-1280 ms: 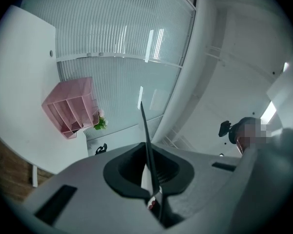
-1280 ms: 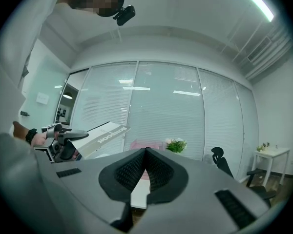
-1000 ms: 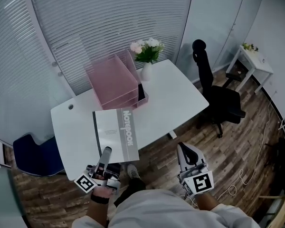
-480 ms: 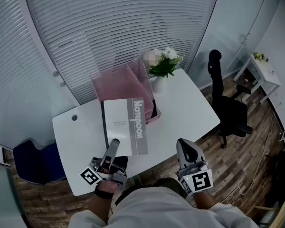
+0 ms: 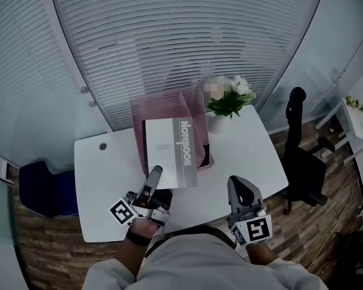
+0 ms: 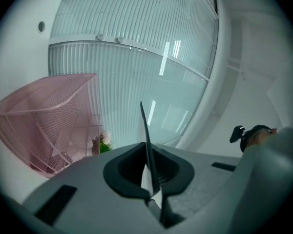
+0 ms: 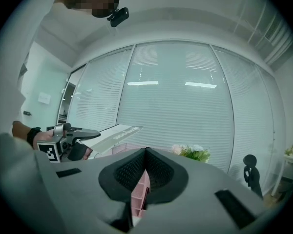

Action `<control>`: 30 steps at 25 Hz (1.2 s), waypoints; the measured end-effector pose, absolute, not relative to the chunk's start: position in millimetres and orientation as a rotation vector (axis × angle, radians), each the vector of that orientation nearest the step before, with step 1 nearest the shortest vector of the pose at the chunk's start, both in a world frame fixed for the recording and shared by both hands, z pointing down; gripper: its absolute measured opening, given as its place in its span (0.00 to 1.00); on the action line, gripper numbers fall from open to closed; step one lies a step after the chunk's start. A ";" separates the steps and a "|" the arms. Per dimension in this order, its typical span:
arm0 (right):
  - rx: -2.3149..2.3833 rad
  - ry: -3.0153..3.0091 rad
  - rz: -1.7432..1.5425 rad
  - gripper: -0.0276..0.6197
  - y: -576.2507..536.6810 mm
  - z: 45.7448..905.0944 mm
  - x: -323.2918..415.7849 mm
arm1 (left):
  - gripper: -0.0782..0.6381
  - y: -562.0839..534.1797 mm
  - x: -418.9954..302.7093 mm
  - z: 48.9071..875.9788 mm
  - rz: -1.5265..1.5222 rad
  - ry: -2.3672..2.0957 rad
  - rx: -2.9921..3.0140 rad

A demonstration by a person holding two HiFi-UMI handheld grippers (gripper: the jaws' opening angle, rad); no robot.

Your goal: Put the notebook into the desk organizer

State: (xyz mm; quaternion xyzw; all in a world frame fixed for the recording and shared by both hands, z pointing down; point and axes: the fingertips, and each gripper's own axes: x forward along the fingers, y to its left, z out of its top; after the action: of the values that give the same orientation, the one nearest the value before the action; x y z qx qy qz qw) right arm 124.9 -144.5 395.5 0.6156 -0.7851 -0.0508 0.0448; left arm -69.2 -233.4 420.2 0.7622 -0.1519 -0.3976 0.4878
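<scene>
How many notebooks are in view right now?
1. The notebook is clamped at its near edge in the left gripper, held above the pink desk organizer. It covers much of the organizer, so another could be hidden beneath.

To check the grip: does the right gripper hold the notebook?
No, the left gripper clamps the notebook at its near edge; the right gripper is well apart from it.
</scene>
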 end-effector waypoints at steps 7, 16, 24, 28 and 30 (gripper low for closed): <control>1.741 -2.450 -0.118 0.06 -190.9 394.7 173.1 | 0.13 -288.4 -41.1 456.2 -0.913 -0.653 1.685; 1.705 -2.483 -0.050 0.06 -213.6 411.1 206.0 | 0.13 -332.8 -39.4 507.4 -0.821 -0.861 1.485; 1.718 -2.492 -0.026 0.06 -225.3 415.9 218.3 | 0.13 -343.3 -40.2 530.8 -0.742 -0.941 1.394; 1.772 -2.532 -0.064 0.06 -227.9 409.1 221.1 | 0.13 -344.0 -41.7 533.9 -0.729 -0.953 1.366; 1.772 -2.528 -0.051 0.06 -227.5 411.6 222.9 | 0.13 -343.8 -43.4 535.0 -0.711 -0.980 1.359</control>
State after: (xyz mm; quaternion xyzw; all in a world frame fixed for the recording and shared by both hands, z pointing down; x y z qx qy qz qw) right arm 222.9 -227.5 411.6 0.5736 -0.8185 -0.0165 0.0270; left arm -43.4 -343.8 535.0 0.5893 -0.4251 -0.3085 0.6138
